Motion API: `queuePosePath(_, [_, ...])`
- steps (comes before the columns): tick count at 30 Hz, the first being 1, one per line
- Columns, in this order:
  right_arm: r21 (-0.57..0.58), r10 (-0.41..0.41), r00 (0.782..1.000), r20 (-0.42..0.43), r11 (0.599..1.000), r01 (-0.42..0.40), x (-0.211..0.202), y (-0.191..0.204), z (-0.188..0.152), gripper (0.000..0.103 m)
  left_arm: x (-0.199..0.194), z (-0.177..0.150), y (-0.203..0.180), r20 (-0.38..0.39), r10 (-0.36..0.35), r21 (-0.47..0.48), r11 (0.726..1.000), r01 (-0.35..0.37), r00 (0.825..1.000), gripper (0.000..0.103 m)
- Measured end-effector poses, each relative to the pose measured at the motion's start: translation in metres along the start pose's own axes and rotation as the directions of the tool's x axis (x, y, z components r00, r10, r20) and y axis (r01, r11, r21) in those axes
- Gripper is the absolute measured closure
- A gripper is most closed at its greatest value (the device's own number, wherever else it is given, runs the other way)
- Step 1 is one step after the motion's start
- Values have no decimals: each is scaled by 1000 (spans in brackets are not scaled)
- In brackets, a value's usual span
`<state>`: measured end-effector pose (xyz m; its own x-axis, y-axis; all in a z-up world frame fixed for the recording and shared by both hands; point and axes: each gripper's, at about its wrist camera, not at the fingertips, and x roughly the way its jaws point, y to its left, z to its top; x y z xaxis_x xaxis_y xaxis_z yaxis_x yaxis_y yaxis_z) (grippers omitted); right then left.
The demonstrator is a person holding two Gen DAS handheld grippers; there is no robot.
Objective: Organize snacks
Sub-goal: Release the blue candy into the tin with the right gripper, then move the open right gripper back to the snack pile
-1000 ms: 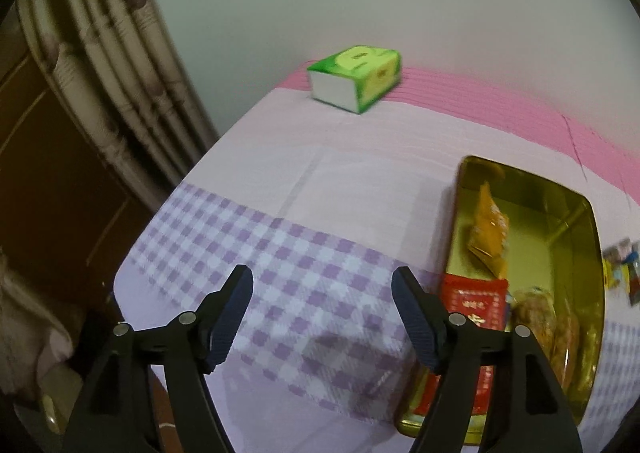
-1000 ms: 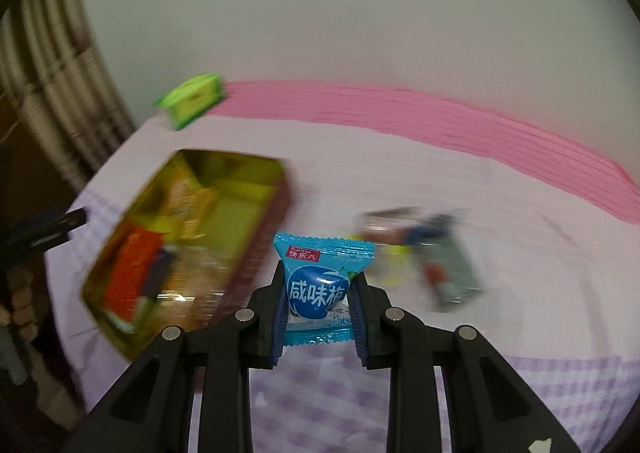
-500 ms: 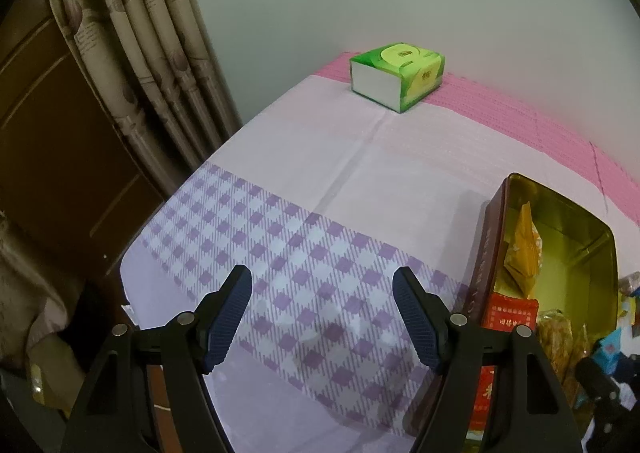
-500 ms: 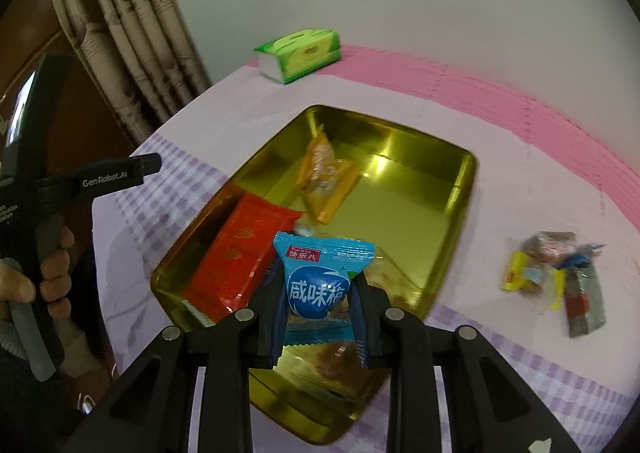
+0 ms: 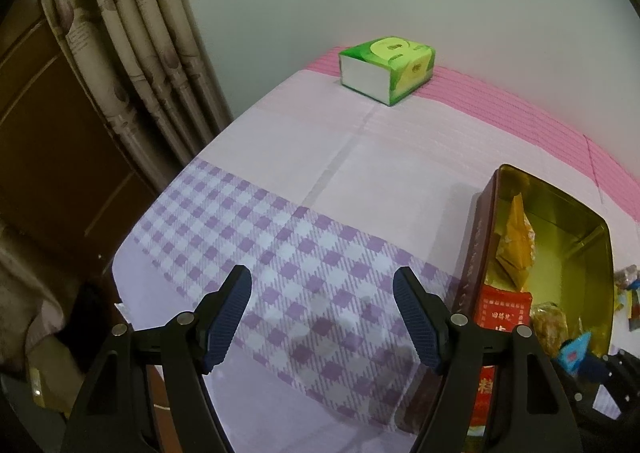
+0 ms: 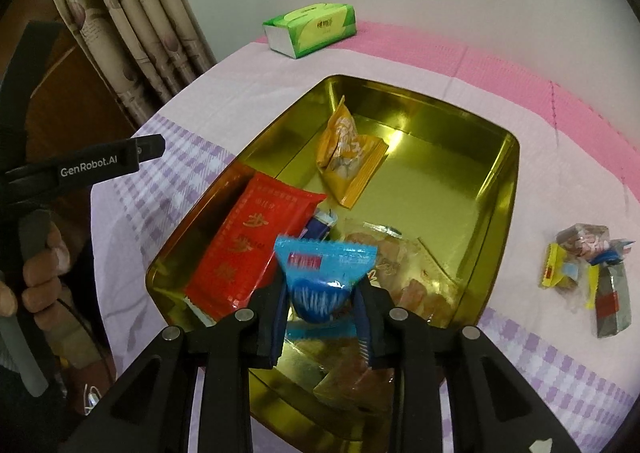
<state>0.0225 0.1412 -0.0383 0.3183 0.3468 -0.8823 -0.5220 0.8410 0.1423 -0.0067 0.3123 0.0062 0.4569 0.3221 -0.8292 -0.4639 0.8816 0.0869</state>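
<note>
My right gripper [image 6: 322, 307] is shut on a blue snack packet [image 6: 325, 277] and holds it over the near end of a gold tin [image 6: 496, 209]. The tin holds a red packet [image 6: 252, 245], an orange packet [image 6: 346, 153] and clear-wrapped biscuits [image 6: 404, 277]. Several small wrapped snacks [image 6: 588, 269] lie on the cloth right of the tin. My left gripper [image 5: 322, 319] is open and empty above the checked cloth, left of the tin [image 5: 480, 261]. The blue packet's corner [image 5: 574, 351] shows at the lower right of the left wrist view.
A green tissue box [image 5: 386, 69] stands at the far edge of the table; it also shows in the right wrist view [image 6: 310, 29]. Curtains [image 5: 132, 65] and a brown door hang left of the table. The table's left edge [image 5: 120, 265] is close to my left gripper.
My right gripper carried the blue packet left from the loose snacks to over the tin and lowered it; the packet has tilted. My left gripper drew back and left.
</note>
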Motion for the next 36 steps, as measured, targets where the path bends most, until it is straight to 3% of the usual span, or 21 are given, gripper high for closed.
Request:
queuePosePath(4, [-3,-3,1000,-3,1000,3,2,1,-1,75,-1,-1,-3,0,-2,12,1000,2,1000,29])
queuePosePath(10, [16,-4,1000,19,1000,3,-2,-1,1,60,-1,-2,-4,-3,-6,11,1000,6,1000,29])
queuePosePath(23, [53,-23,997,76,998,19,-23,-16,2,59,-3,-3,-9,10,-32,23,999,32,999,29])
queuePosePath(29, [106,-72,992,103,992,61,-39,-43,-2,59,-4,-4,-10,10,-29,23,999,29,1000,29])
queuePosePath(36, [183,-214,969,119,964,191,-65,-105,-11,59,-4,-4,-10,10,-25,27,999,25,1000,29])
